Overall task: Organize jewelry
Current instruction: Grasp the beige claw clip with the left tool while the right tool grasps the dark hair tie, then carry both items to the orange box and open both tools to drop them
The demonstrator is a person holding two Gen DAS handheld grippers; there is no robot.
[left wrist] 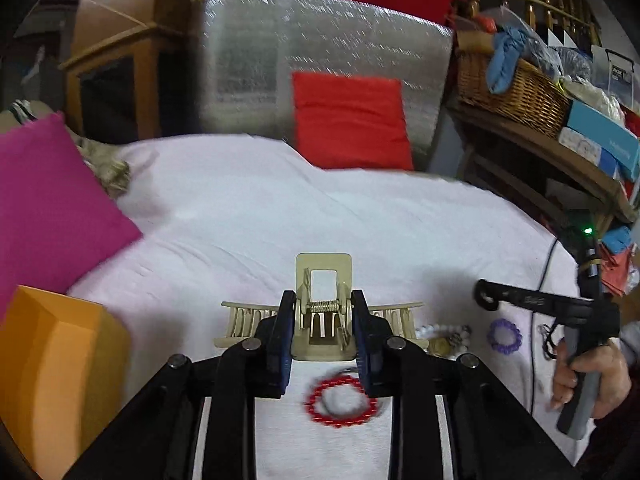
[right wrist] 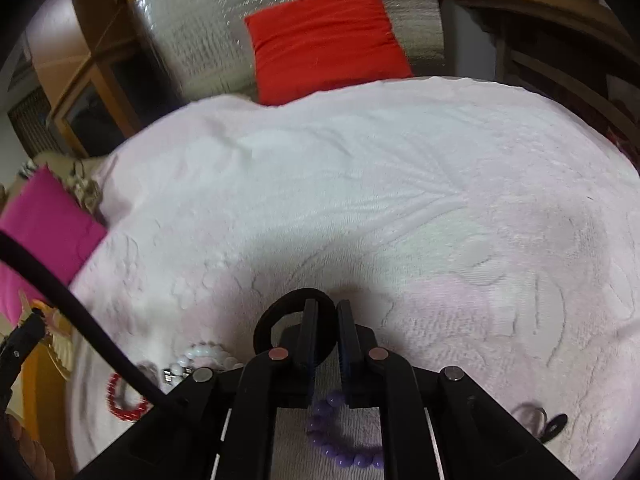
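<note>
My left gripper [left wrist: 323, 320] clamps a beige plastic claw hair clip [left wrist: 323, 312] above the red beaded bracelet [left wrist: 340, 400] on the white bedspread [left wrist: 280, 208]; my right gripper [right wrist: 327, 336] pinches a black elastic hair tie [right wrist: 276, 316].

A pale pink textured bedspread [left wrist: 248, 208] covers the bed. At its far edge a square red cushion [left wrist: 352, 120] leans against a silvery quilted foil panel [left wrist: 248, 60]. Left of the cushion stands a wooden cabinet [left wrist: 116, 80]; right of it, a woven wicker basket [left wrist: 512, 88] sits on a wooden shelf [left wrist: 552, 152].
</note>
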